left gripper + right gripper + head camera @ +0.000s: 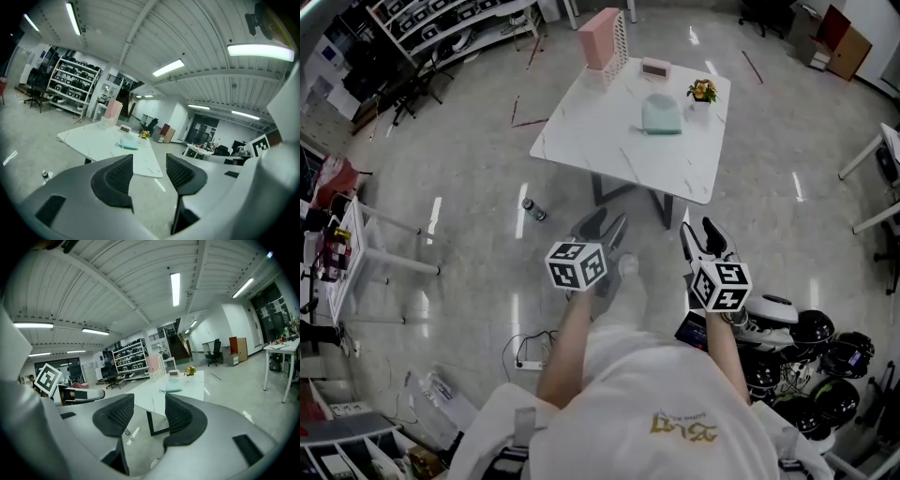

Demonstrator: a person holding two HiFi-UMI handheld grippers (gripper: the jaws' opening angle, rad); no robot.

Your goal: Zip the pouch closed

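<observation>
- We hold the left gripper over the floor, short of the table's near edge, its jaws spread with nothing between them.
- Our right gripper is beside it, jaws likewise wide apart and empty.
- The pale teal pouch lies on the white table toward the far right corner, just beside a small flower pot.
- A pink rack stands at the far left corner, and a small clock sits by the far edge.

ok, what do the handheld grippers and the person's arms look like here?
The left gripper and right gripper match: grey moulded bodies, black ribbed pads on the jaws, a white cube with black square markers. No cables show. White short-sleeved shirt, gold print.
</observation>
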